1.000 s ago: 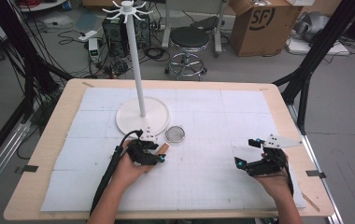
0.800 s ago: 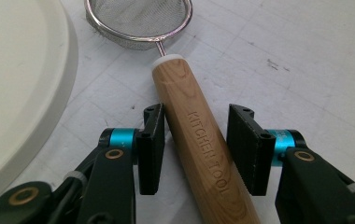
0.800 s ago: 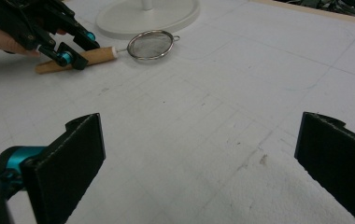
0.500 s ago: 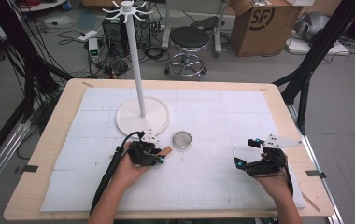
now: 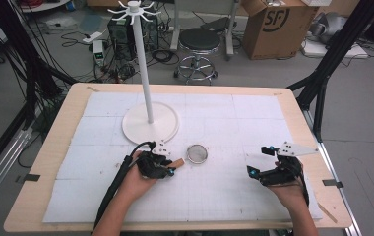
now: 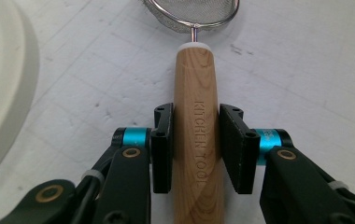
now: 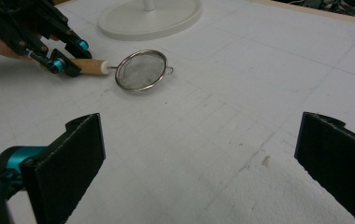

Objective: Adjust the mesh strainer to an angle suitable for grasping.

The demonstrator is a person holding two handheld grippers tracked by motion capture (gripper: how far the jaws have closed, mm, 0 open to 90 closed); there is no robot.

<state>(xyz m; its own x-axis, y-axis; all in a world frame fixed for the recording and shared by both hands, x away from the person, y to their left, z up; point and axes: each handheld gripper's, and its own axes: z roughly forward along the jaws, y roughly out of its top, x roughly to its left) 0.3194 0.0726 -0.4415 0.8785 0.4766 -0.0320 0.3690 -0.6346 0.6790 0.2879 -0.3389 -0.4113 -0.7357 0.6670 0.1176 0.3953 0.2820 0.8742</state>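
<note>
Left tool (image 6: 196, 149): pads clamped on the wooden handle (image 6: 197, 140) of a small strainer (image 5: 196, 153), jaws having just closed in on it; the pinch sits about mid-handle.
Strainer: lying on the white mat (image 5: 224, 191) of the tabletop (image 5: 52, 147), mesh bowl just in front of the round base (image 5: 150, 123) of a white hook stand (image 5: 141, 64).
Right tool (image 7: 199, 158): jaws spread wide, nothing between them, hovering low over the mat well to the right of the strainer.
Step in hand: grasp looks made, the lift not yet begun.
Next move: probably raise the strainer and carry its rim loop (image 7: 170, 70) up to a hook at the stand's top (image 5: 134, 7); that calls for a firm grip so the handle doesn't twist.
Hard to make out: the handle's rear end is cut off below the left gripper view; the hook tips are small and blurry in the high view; whether the bowl rests flat or tilts, I can't tell.
</note>
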